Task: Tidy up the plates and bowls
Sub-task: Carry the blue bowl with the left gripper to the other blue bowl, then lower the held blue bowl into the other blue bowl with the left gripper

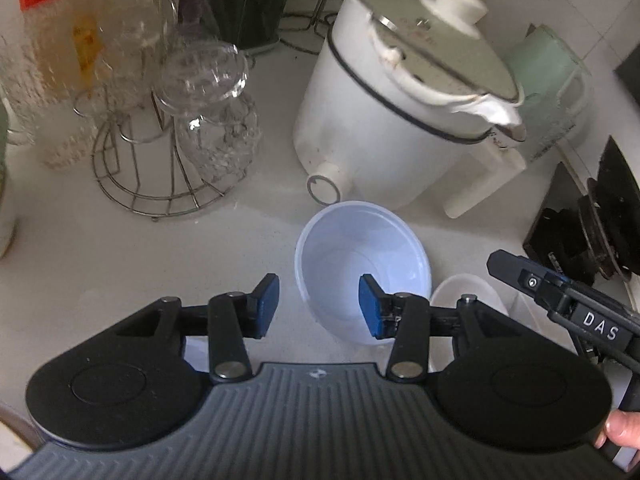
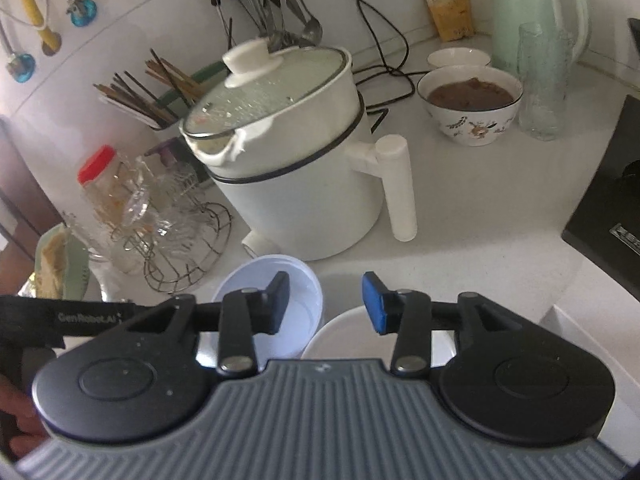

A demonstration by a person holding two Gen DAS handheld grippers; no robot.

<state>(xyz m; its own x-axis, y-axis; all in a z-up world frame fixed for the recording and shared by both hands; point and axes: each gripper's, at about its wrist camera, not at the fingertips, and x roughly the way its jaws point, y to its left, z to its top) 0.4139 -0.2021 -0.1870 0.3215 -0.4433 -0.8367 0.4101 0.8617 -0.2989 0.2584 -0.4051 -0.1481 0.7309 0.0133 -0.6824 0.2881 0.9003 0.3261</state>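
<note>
A pale blue plastic bowl (image 1: 362,264) stands on the white counter in front of the white electric pot (image 1: 400,112). My left gripper (image 1: 319,306) is open; its right finger hangs inside the bowl and its left finger outside the rim. A white bowl (image 1: 468,292) sits just right of the blue one. In the right wrist view the blue bowl (image 2: 276,280) is lower left and the white bowl (image 2: 352,334) lies under my open, empty right gripper (image 2: 326,302). The right gripper also shows at the right edge of the left wrist view (image 1: 560,300).
A wire rack with upturned glasses (image 1: 188,132) and a red-lidded jar (image 1: 56,28) stand at left. A patterned bowl of brown food (image 2: 470,106), a small white bowl (image 2: 458,58), a glass (image 2: 542,80) and a green kettle (image 2: 532,12) stand at back right. A black stove (image 2: 612,200) is right.
</note>
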